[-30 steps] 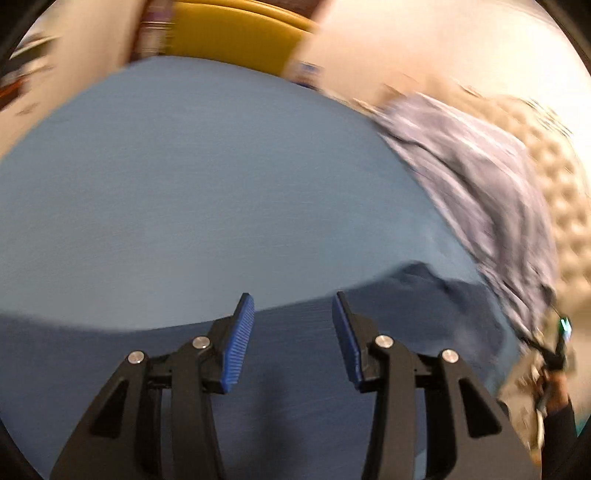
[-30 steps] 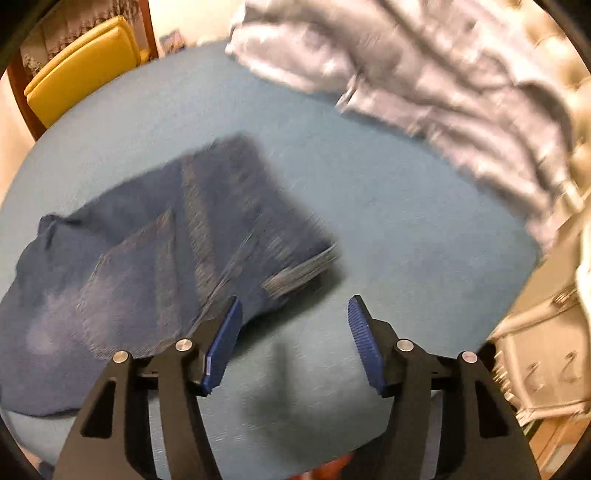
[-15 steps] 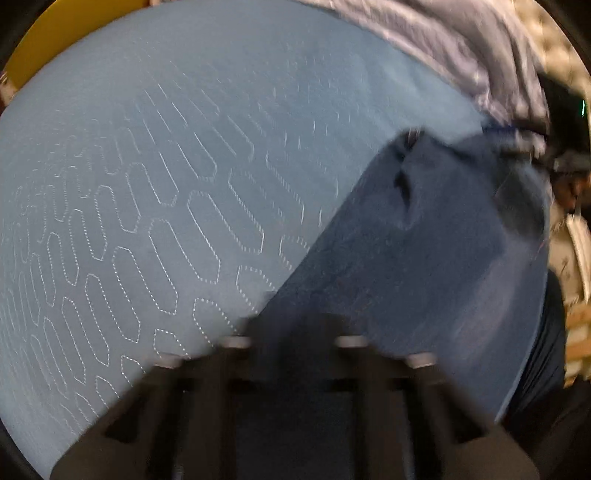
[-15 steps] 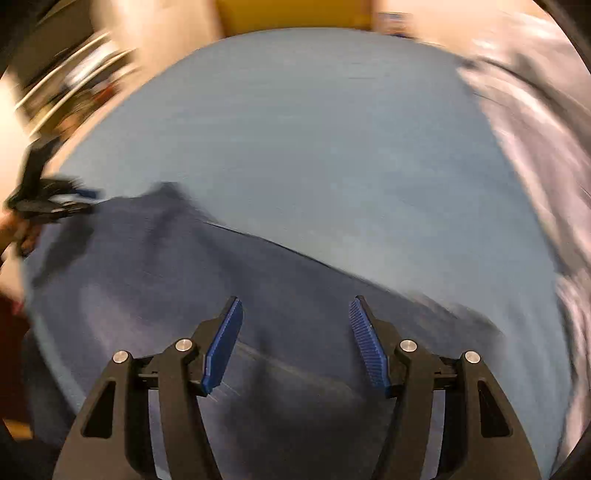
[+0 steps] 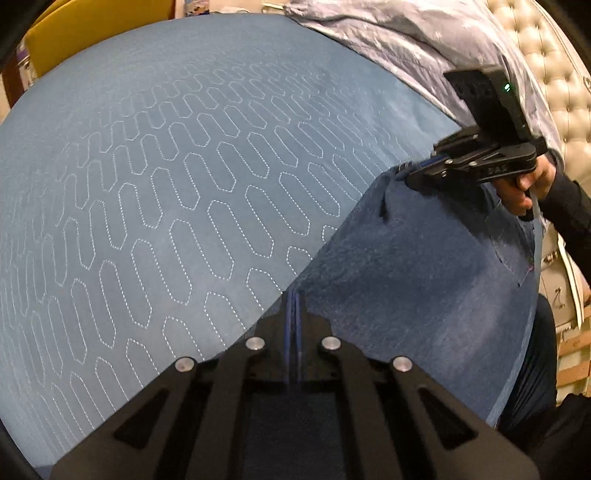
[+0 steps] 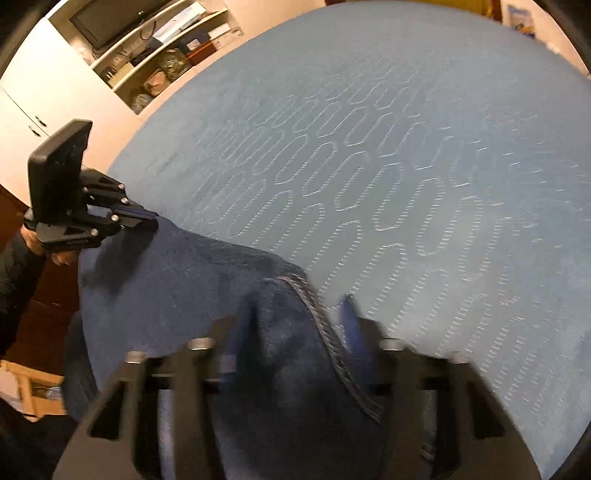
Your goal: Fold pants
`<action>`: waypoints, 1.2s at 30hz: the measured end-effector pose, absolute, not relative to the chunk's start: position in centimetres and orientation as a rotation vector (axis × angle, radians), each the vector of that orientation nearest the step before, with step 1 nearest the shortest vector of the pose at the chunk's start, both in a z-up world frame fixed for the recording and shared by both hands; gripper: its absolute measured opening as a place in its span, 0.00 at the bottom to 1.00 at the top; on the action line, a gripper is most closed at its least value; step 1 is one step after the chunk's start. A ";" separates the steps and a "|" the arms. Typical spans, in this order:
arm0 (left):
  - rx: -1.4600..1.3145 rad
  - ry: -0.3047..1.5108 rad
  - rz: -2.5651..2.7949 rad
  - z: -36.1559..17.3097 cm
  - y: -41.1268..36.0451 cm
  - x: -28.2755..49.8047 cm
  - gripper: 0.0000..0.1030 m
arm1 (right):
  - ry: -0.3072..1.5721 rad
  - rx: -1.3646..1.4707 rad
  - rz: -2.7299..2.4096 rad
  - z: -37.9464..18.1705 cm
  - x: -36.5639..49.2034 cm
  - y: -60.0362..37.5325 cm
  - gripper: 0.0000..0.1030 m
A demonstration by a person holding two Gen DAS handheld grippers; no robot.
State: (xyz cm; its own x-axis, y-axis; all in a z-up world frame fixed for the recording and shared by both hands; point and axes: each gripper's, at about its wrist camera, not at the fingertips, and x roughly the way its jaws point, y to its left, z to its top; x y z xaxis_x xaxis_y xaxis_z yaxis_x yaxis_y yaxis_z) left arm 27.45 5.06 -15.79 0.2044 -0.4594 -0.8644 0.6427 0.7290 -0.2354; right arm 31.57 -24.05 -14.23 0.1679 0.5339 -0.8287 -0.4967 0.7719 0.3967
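Dark blue denim pants (image 5: 413,280) hang stretched between my two grippers above a blue quilted bed (image 5: 184,166). My left gripper (image 5: 294,295) is shut on one edge of the pants; its pads are pressed together. It also shows in the right wrist view (image 6: 147,218), pinching a corner of the pants (image 6: 207,288). My right gripper (image 6: 299,306) is blurred, closing around a stitched seam of the fabric, pads still a little apart. In the left wrist view the right gripper (image 5: 410,170) grips the far corner.
A crumpled grey-lilac duvet (image 5: 424,48) lies at the bed's far side by a tufted cream headboard (image 5: 546,74). A yellow chair (image 5: 85,22) stands beyond the bed. Shelves with a TV (image 6: 147,44) line the wall.
Both grippers went from open above the bed to gripping the pants. The pants went from lying bunched on the bed to being held spread out between the grippers.
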 end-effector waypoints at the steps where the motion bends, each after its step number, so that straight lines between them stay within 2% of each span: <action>1: 0.179 1.121 -0.773 -15.8 5.1 27.4 0.02 | 1.196 0.053 0.745 -14.2 32.1 -24.3 0.15; 2: 0.168 1.113 -0.764 -15.8 5.3 27.4 0.03 | 1.201 0.065 0.745 -14.4 32.2 -24.6 0.10; 5: 0.144 1.109 -0.709 -16.4 5.7 27.6 0.06 | 1.201 0.156 0.686 -15.2 33.2 -25.5 0.05; 6: 0.150 1.099 -0.684 -16.4 5.7 27.5 0.13 | 1.198 0.192 0.667 -15.3 33.3 -25.9 0.05; 7: 0.150 1.085 -0.638 -16.4 6.0 27.3 0.34 | 1.197 0.232 0.645 -15.6 33.5 -26.5 0.05; 8: 0.127 1.065 -0.608 -16.1 6.5 27.0 0.39 | 1.202 0.261 0.615 -16.0 33.4 -26.8 0.05; 12: 0.020 0.969 -0.557 -14.3 8.7 23.8 0.41 | 1.186 0.279 0.500 -16.7 33.2 -26.4 0.05; 13: 0.016 0.946 -0.531 -14.0 9.3 23.0 0.41 | 1.174 0.269 0.484 -16.7 33.0 -26.1 0.08; 14: 0.003 0.926 -0.496 -13.8 10.3 22.2 0.41 | 1.154 0.250 0.470 -16.4 32.6 -25.8 0.19; 15: -0.035 0.908 -0.456 -13.7 12.2 21.4 0.41 | 1.132 0.237 0.450 -15.9 32.2 -25.9 0.25; 16: -0.075 0.887 -0.414 -13.6 14.6 20.9 0.41 | 1.103 0.228 0.412 -15.2 31.4 -26.5 0.35; 17: -0.093 0.868 -0.373 -13.5 16.5 20.6 0.41 | 1.082 0.230 0.389 -14.6 30.8 -27.2 0.39; 19: -0.089 0.864 -0.221 -13.8 22.3 20.2 0.41 | 1.021 0.207 0.303 -12.7 28.6 -29.6 0.40; 22: -0.048 0.930 -0.038 -14.4 30.2 19.7 0.41 | 0.947 0.157 0.171 -10.5 24.3 -33.8 0.53; 27: -0.116 0.995 0.143 -14.4 41.6 19.0 0.39 | 0.958 0.084 -0.053 -10.7 16.8 -39.9 0.54; 30: -0.086 1.083 0.217 -15.8 45.3 21.1 0.39 | 0.983 0.059 -0.172 -11.9 13.0 -43.0 0.54; 33: -0.088 1.087 0.263 -15.9 46.8 22.8 0.50 | 1.054 0.078 -0.296 -14.2 9.9 -45.9 0.54; 34: -0.030 1.064 0.300 -15.3 46.3 23.2 0.53 | 1.070 0.080 -0.339 -15.1 9.0 -47.1 0.56; 35: 0.024 1.039 0.338 -14.8 45.6 23.2 0.53 | 1.071 0.105 -0.335 -15.3 8.4 -48.0 0.63; 36: 0.083 1.002 0.422 -13.7 45.6 23.0 0.52 | 1.060 0.128 -0.332 -15.5 7.8 -48.7 0.64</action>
